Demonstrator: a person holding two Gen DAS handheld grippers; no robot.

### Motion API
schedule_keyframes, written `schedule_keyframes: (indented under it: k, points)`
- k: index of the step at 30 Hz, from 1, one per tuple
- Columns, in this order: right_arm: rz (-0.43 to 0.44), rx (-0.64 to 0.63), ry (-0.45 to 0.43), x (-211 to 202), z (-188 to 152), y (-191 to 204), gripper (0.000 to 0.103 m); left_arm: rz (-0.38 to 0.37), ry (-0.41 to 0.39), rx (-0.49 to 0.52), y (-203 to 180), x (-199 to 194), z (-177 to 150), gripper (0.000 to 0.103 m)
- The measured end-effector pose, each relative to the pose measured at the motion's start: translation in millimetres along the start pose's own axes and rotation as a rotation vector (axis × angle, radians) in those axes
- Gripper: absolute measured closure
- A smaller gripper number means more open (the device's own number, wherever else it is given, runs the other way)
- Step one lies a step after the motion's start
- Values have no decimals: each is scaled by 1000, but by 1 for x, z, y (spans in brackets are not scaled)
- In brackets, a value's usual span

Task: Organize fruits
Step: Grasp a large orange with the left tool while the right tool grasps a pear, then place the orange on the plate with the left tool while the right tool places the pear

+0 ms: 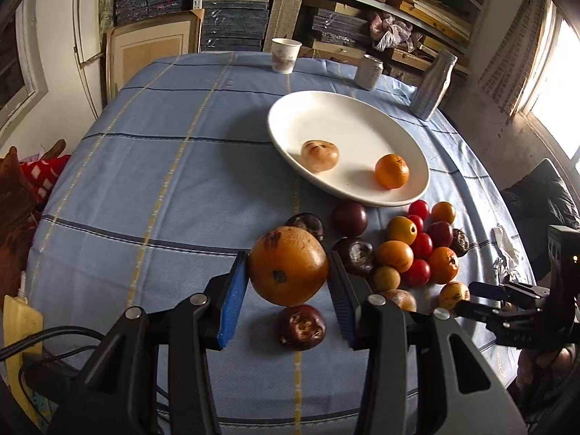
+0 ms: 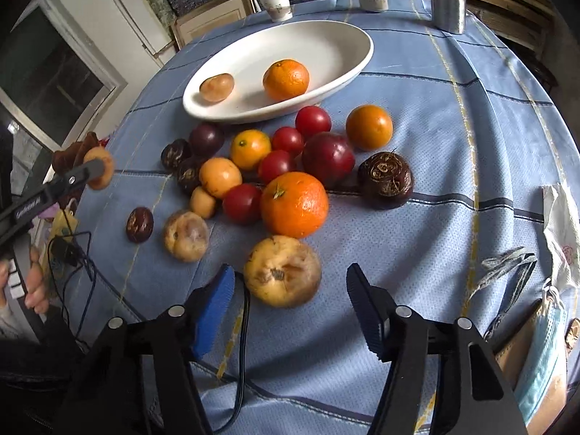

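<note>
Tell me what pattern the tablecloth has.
The tablecloth is light blue with dark blue and yellow check lines, clearest in the right wrist view.

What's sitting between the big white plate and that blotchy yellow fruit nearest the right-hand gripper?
In the right wrist view, a heap of oranges, red tomatoes and dark fruits lies between the plate and the yellow fruit.

Each gripper is showing matte black plastic arms. On the left gripper (image 1: 288, 282), round silver screw heads are sitting at the joints behind bright blue ribbed pads (image 1: 232, 301). The right gripper (image 2: 290, 304) is wearing the same blue pads (image 2: 212, 308) and silver screws, with a thin black cable (image 2: 243, 362) running beneath its left arm.
</note>
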State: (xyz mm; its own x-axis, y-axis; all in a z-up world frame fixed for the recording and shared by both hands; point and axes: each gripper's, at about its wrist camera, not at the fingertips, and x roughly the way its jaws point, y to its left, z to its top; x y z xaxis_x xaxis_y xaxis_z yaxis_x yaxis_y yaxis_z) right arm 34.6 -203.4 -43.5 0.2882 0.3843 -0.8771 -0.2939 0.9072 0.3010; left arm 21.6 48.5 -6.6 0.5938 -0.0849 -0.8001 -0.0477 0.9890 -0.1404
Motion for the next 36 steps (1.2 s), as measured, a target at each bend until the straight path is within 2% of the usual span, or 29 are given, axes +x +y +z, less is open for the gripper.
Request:
schedule_keyframes:
  k: [3,5,11,18,21,28,32,36]
  points:
    - [23,23,42,13,1,-1,52,5,-2,1,4,-4,-2,60]
    - [28,23,36,14,-1,-1,56,3,-2,3,7,-6,-3,60]
    - [16,17,25,11,-2,-1,57,-15,6,11,2,-1,-1,60]
    - [-26,26,-60,-24,11,-17,57,-38,4,38,-13,8,16,60]
    - [-37,37,-102,-38,29,-30,57,-50,-11,45,-18,15,36,60]
    - [-72,11,-215,-52,102,-33,57,-44,-67,107,-40,47,107,60]
    - [-64,-7,-229,-31,151,-29,57,-40,-52,114,-45,78,137,60]
    - [-47,-34,-209,-1,186,-22,57,-35,-14,110,-46,115,155,60]
